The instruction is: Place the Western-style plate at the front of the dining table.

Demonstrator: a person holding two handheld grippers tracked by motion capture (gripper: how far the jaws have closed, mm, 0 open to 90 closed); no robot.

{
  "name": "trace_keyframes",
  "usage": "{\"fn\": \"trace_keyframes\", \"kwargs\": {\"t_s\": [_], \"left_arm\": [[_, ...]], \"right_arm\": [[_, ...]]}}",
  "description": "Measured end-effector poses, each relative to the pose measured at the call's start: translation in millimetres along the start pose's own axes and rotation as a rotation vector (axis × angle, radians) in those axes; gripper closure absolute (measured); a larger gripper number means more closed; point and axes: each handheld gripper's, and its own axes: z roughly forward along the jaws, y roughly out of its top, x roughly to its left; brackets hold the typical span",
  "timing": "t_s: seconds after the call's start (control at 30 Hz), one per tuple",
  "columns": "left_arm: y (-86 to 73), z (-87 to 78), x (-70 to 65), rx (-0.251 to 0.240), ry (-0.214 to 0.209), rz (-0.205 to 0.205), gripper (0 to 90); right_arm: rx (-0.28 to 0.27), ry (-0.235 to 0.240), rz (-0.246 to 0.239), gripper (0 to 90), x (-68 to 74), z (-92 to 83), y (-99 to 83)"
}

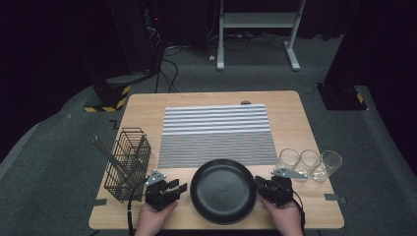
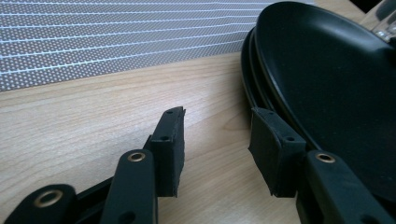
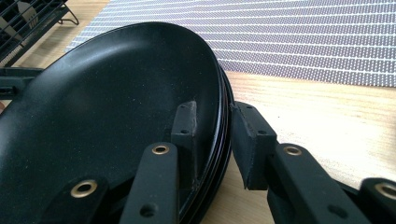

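Plates (image 1: 223, 191), black and stacked at least two deep, sit at the near edge of the table (image 1: 305, 123), just near of the striped placemat (image 1: 216, 133). Right tool (image 1: 268, 189) straddles the stack's right rim: one jaw lies inside the top plate (image 3: 107, 107), the other outside the rim, so it looks clamped on the plates. Left tool (image 1: 178, 189) stands just left of the stack with its jaws apart; one pad lies against the rim, nothing is between them. Wire basket (image 1: 127, 164) holding utensils stands at the near left, three glasses (image 1: 309, 162) at the near right. Judgement: early stage. Grip is taken on one side only, the stack is not yet lifted, and the placemat is still bare.
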Motion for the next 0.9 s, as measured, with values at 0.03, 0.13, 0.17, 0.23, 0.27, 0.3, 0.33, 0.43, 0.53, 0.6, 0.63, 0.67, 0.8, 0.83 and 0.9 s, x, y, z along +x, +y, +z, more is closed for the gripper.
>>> {"fn": "trace_keyframes", "kwargs": {"t_s": [0.03, 0.13, 0.17, 0.23, 0.27, 0.3, 0.33, 0.43, 0.53, 0.6, 0.63, 0.67, 0.8, 0.83, 0.9], "left_arm": [[-0.1, -0.4, -0.9, -0.002, 0.002, 0.002, 54.6], [0.9, -1.5, -4.2, -0.013, 0.021, 0.022, 51.3], [1.6, -1.9, -5.7, -0.021, 0.03, 0.026, 50.3], [3.9, -3.4, -9.5, -0.035, 0.045, 0.039, 48.8], [3.9, -3.4, -9.5, -0.035, 0.045, 0.039, 48.2], [4.8, -4.0, -10.6, -0.038, 0.052, 0.042, 48.0], [7.5, -5.9, -12.8, -0.045, 0.065, 0.041, 47.6], [10.1, -7.9, -15.1, -0.056, 0.071, 0.033, 44.7], [14.6, -8.5, -18.4, -0.031, 0.041, 0.029, 43.0], [15.8, -9.0, -19.7, -0.03, 0.034, 0.021, 43.2], [16.7, -9.5, -20.1, -0.027, 0.032, 0.023, 43.2], [17.7, -9.8, -21.2, -0.023, 0.026, 0.022, 43.2], [20.9, -9.3, -25.1, 0.005, 0.007, 0.022, 46.1], [21.0, -9.0, -26.1, 0.006, 0.01, 0.025, 46.1], [20.7, -6.7, -28.5, 0.015, 0.0, 0.03, 48.3]], "right_arm": [[0.002, 0.001, 0.001, 70.2, -0.4, 0.5, -0.1], [0.015, 0.013, -0.008, 66.9, -0.4, 2.3, 0.8], [0.018, 0.011, -0.014, 66.3, -0.2, 2.3, 1.3], [0.022, 0.012, -0.007, 65.2, -0.6, 1.8, 1.5], [0.022, 0.012, -0.007, 65.2, -0.6, 1.8, 1.5], [0.023, 0.009, -0.007, 65.6, -1.1, 1.4, 1.4], [0.026, 0.006, -0.008, 67.0, -1.9, 0.9, 1.2], [0.026, 0.003, -0.009, 67.0, -2.5, 0.0, 1.5], [0.02, -0.005, -0.015, 67.9, -2.4, -1.8, 2.8], [0.02, -0.003, -0.014, 67.6, -2.2, -2.1, 2.9], [0.02, 0.001, -0.012, 67.6, -2.1, -2.5, 3.0], [0.02, 0.003, -0.011, 67.5, -1.9, -2.8, 3.2], [0.023, 0.022, 0.009, 65.3, -1.9, -4.9, 5.0], [0.028, 0.029, 0.017, 65.4, -1.9, -5.5, 5.7], [0.034, 0.041, 0.025, 68.4, -1.4, -7.4, 7.0]]}}
